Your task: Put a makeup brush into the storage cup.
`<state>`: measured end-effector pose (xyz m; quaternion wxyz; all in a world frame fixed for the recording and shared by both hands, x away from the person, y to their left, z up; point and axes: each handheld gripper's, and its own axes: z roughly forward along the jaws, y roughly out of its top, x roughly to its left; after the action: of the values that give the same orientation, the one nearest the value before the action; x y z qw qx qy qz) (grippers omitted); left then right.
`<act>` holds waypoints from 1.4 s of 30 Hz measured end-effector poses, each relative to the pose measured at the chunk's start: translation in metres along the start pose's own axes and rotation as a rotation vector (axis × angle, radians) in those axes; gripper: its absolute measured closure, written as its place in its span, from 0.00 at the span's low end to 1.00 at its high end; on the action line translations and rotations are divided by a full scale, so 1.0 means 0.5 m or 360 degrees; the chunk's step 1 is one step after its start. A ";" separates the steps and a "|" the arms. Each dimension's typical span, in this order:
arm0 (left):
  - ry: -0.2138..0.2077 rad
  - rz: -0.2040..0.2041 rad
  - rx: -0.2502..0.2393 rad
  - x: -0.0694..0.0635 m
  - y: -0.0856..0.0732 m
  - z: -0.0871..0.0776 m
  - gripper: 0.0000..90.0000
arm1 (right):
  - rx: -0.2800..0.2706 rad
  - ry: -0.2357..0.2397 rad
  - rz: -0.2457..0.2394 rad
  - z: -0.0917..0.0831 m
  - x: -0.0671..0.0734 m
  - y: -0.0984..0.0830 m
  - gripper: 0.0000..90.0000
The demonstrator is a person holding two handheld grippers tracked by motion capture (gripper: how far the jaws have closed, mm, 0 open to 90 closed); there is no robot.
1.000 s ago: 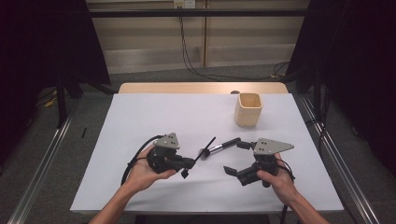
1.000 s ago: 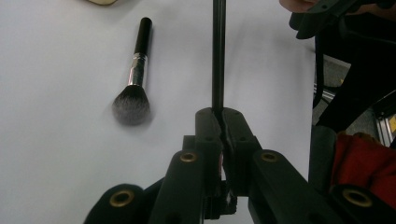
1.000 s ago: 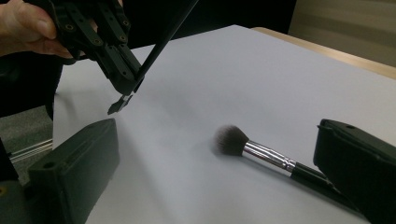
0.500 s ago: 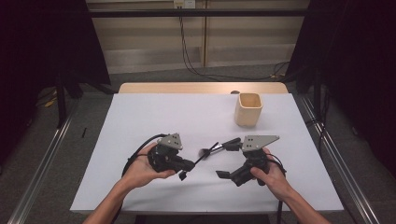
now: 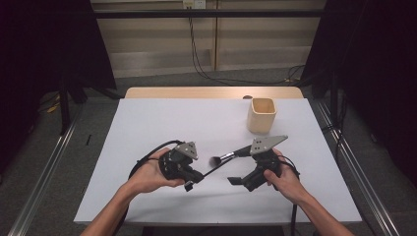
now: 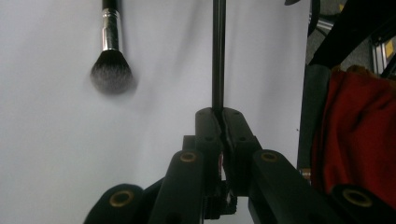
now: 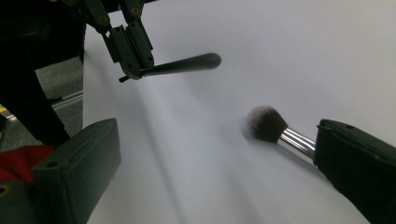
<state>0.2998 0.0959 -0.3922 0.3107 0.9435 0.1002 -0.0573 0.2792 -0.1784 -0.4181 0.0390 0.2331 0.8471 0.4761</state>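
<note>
Wooden cup (image 5: 261, 115), interior unseen, on table (image 5: 162, 123)

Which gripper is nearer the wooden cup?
Right. The right gripper sits just below the wooden cup; the left gripper lies farther off, toward the table's left.

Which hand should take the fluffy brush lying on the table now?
Right. The right tongs stand open with one jaw at the handle end of the brush, while the left tongs are shut on a thin black stick.
</note>
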 end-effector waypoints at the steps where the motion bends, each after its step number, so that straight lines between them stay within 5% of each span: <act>1: 0.0002 0.0011 0.0028 -0.001 0.003 0.002 0.96 | 0.0045 0.0018 -0.0018 0.002 -0.001 0.004 0.01; 13: -0.0012 0.0033 0.0222 0.003 0.014 0.016 0.96 | 0.0355 0.0151 -0.0137 0.027 -0.002 0.023 0.02; 23: 0.0005 0.0070 0.0340 -0.001 0.031 0.018 0.96 | 0.0522 0.0176 -0.0225 0.038 -0.007 0.038 0.04; 26: 0.0005 0.0084 0.0405 0.000 0.036 0.021 0.96 | 0.0658 0.0191 -0.0273 0.048 -0.012 0.038 0.05; 32: -0.0012 0.0104 0.0448 -0.005 0.039 0.023 0.96 | 0.0795 0.0215 -0.0272 0.063 -0.017 0.037 0.05; 39: -0.0005 0.0144 0.0529 -0.011 0.045 0.031 0.96 | 0.0882 0.0226 -0.0312 0.074 -0.010 0.046 0.05; 42: 0.0002 0.0147 0.0547 -0.012 0.046 0.034 0.96 | 0.0919 0.0271 -0.0338 0.077 -0.007 0.048 0.16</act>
<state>0.2984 0.0667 -0.3915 0.1472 0.9863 0.0456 -0.0587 0.3018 -0.1392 -0.4199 -0.0505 0.1042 0.9670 0.2272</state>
